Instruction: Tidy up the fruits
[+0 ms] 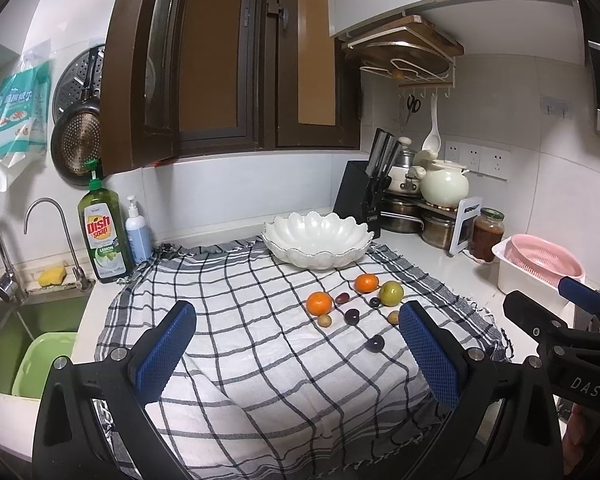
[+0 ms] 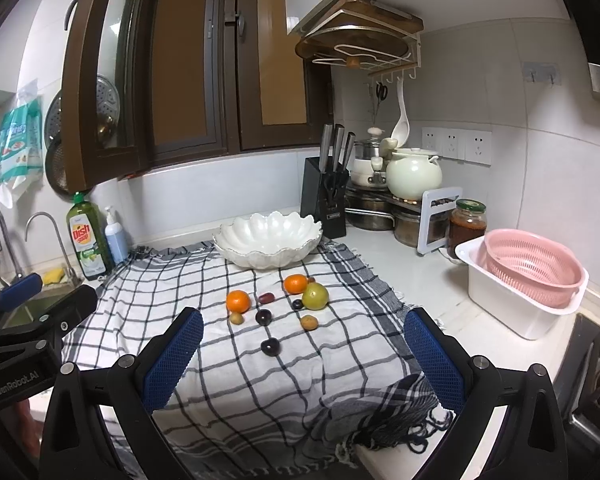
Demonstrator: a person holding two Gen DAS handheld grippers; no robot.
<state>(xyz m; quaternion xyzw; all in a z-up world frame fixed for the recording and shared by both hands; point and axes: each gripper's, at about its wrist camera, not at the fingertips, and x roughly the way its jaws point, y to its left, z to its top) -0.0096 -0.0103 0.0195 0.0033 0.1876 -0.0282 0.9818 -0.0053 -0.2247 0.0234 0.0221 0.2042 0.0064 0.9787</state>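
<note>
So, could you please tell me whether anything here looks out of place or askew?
The checked cloth lies rumpled, its near right corner bunched over the counter edge. The fruits sit scattered on it, and the white bowl is empty. Nothing looks spilled or damaged.

The right tool (image 1: 580, 300) is cut off by the frame edge.

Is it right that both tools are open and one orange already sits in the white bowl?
Not quite. Both tools, left and right, are open, but the bowl holds nothing; both oranges lie on the cloth, as the right wrist view shows.
</note>
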